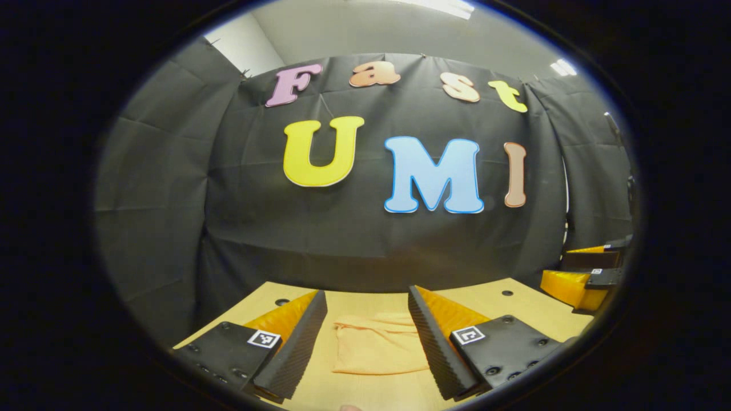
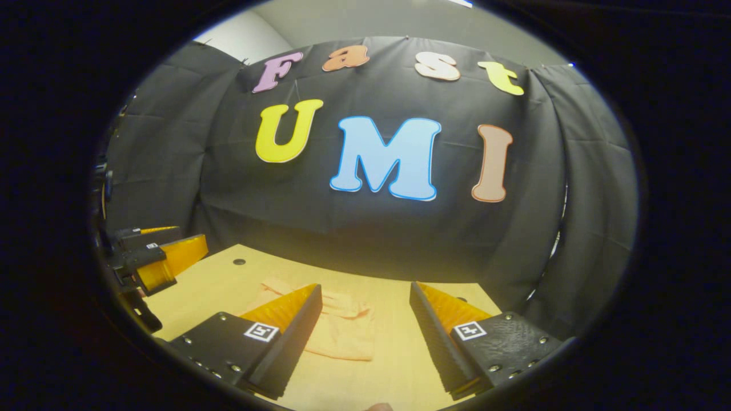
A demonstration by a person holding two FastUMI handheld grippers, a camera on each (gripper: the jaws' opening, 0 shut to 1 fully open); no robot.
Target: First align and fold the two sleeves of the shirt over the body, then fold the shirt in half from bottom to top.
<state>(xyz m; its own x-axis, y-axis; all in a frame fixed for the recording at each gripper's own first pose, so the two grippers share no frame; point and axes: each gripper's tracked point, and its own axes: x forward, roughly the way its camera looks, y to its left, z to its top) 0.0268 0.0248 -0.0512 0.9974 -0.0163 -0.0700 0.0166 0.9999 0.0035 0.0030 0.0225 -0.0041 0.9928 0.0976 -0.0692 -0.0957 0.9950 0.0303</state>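
Observation:
A pale orange shirt point(image 1: 377, 345) lies folded into a small flat bundle on the wooden table point(image 1: 514, 302). My left gripper point(image 1: 368, 319) hovers above the table with the shirt seen between its open fingers, nothing held. In the right gripper view the same shirt point(image 2: 342, 331) lies left of centre, partly hidden behind the left finger. My right gripper point(image 2: 365, 311) is open and empty, its gap over bare table to the right of the shirt. The right gripper point(image 1: 582, 279) also shows at the far right of the left gripper view, and the left gripper point(image 2: 154, 260) at the far left of the right gripper view.
The black cloth wall point(image 2: 371, 228) closes off the back and both sides just behind the table. Small dark holes point(image 1: 507, 293) mark the tabletop point(image 2: 400, 365) near its far corners point(image 2: 239, 262).

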